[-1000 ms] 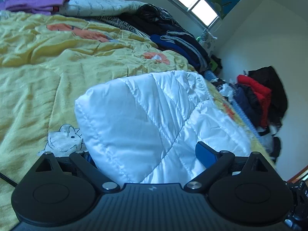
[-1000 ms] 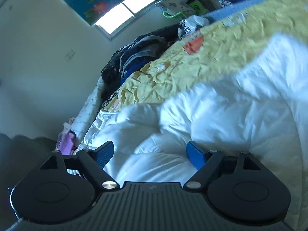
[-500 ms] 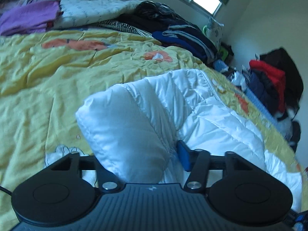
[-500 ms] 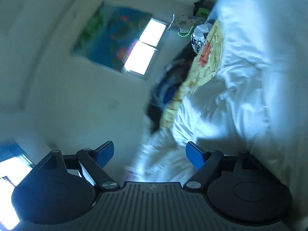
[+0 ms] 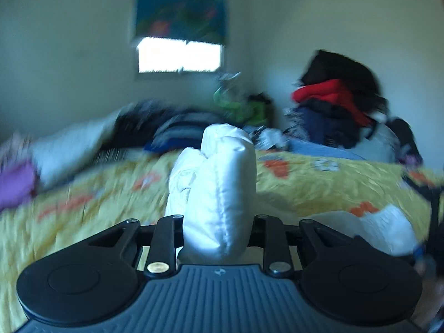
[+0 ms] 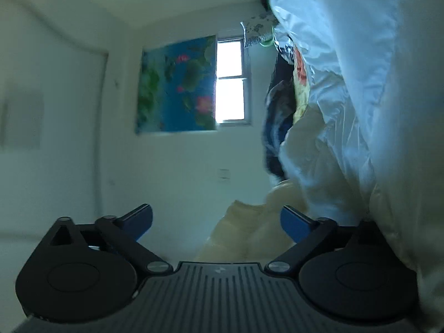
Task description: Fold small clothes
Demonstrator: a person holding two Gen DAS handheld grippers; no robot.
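- The left gripper (image 5: 217, 230) has just been closing and now pinches a fold of the white jacket (image 5: 219, 188) above the yellow blanket (image 5: 319, 188).
- The right gripper (image 6: 216, 222) has just opened wide and holds nothing; the jacket hangs just beside it.

One white padded jacket (image 5: 219, 194), one yellow bedspread (image 5: 319, 191), one window (image 5: 179, 58), one flowered blue wall hanging (image 6: 177, 86), two heaps of clothes.
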